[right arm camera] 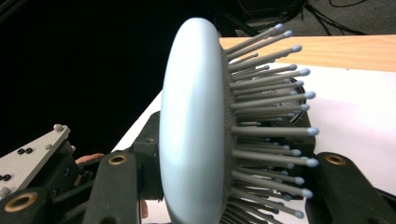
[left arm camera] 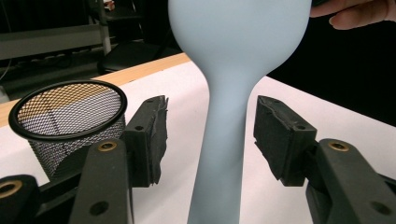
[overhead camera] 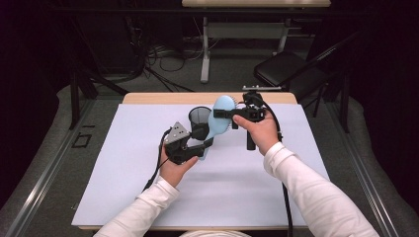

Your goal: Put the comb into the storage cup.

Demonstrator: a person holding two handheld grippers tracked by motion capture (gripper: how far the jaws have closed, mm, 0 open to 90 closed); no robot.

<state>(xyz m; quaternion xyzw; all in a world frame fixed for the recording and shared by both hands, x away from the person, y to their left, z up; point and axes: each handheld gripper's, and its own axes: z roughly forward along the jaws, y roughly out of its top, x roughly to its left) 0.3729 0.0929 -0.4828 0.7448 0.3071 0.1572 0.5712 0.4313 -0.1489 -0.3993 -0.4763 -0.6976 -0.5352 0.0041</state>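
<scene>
A light blue hairbrush (overhead camera: 220,121) hangs above the white mat, head up and handle down. My right gripper (overhead camera: 225,114) is shut on its head; in the right gripper view the oval back and bristles (right arm camera: 191,130) sit clamped between the jaws (right arm camera: 238,168). My left gripper (overhead camera: 207,144) stands open around the handle (left arm camera: 224,140), its foam pads (left arm camera: 275,135) apart from the handle on both sides. A black mesh cup (overhead camera: 199,121) stands upright on the mat just left of the brush, seen beside the left jaw as the mesh cup (left arm camera: 70,116).
A white mat (overhead camera: 148,197) covers most of the wooden table (overhead camera: 148,98). A black chair (overhead camera: 286,69) and a second table's legs (overhead camera: 205,49) stand beyond the far edge. Cables trail from both grippers toward the person.
</scene>
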